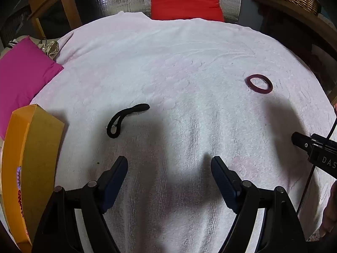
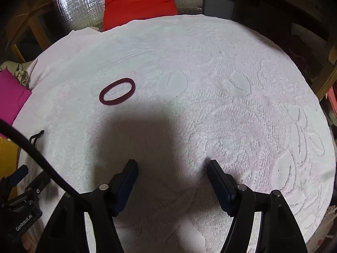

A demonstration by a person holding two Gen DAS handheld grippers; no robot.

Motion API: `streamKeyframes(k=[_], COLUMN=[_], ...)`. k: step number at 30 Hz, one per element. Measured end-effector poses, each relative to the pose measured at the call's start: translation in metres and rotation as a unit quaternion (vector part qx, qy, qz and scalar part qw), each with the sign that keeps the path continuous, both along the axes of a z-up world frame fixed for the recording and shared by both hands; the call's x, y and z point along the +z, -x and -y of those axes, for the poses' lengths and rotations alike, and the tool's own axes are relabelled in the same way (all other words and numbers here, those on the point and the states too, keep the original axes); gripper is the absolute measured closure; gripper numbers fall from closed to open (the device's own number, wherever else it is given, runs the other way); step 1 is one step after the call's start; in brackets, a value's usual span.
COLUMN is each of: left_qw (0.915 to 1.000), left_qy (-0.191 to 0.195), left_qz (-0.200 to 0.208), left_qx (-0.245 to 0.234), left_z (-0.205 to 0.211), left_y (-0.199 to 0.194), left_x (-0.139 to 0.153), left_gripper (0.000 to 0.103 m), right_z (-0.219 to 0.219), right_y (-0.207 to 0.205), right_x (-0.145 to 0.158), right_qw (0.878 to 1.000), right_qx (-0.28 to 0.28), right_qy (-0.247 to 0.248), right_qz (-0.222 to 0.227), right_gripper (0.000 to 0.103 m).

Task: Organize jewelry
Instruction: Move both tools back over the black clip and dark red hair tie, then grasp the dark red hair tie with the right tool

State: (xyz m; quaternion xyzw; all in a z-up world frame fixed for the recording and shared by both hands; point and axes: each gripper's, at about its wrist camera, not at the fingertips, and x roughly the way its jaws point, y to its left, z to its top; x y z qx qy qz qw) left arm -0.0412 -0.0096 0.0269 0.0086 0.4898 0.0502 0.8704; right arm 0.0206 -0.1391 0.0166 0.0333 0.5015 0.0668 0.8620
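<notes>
Currently on my towel [image 1: 189, 63]: item one, a maroon hair band [image 1: 259, 83], lying flat as an open oval, far right of my left gripper [image 1: 169, 163] and far left of my right gripper [image 2: 172, 165], well apart from both. Item two, a black hair tie [image 1: 124, 119], folded into a loop, lies just beyond my left gripper and to its left, untouched. Item three, an orange box [image 1: 31, 158], stands at the towel's near left edge with beads showing at its near side.

Both grippers stand with jaws apart and only bare towel between them.

Left wrist view alone shows the box fully, the whole black tie, and part of the right gripper's body at the right edge. Right wrist view alone shows the towel's raised leaf pattern on the right side; the black tie there is only a sliver at the left, behind a dark cable [image 2: 31, 151]. A red cushion [image 1: 185, 0] and a pink cushion [image 1: 23, 78] border the towel.
</notes>
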Motion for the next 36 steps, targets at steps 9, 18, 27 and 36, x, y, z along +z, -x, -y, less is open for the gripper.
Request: streamKeyframes(k=[9,18,27,36], left_qw=[0.9998,0.9981,0.9942,0.9926], left_qy=[0.015,0.052,0.085,0.096], left_qz=[-0.011,-0.020,-0.020,-0.029], left_qx=[0.000,0.024,0.063,0.068], left_z=[-0.008,-0.048,-0.093,-0.101], left_y=[-0.002,-0.007,-0.012,-0.020], left_x=[-0.002,0.001,0.001,-0.006], left_gripper=[0.021,0.021,0.021,0.021], right_z=[0.001,0.027,0.090,0.054], right_y=[0.004,-0.002,-0.034,-0.060], right_x=[-0.005,0.000,0.009,0.008], right_qw=[1.000,1.000,0.995,0.992], right_qx=[0.007,0.017,-0.051,-0.013], right_qy=[-0.004,-0.020,-0.077,-0.114], right_qz=[0.003,-0.005,0.029,0.058], right_gripper=[0.031,0.042,0.056,0.056])
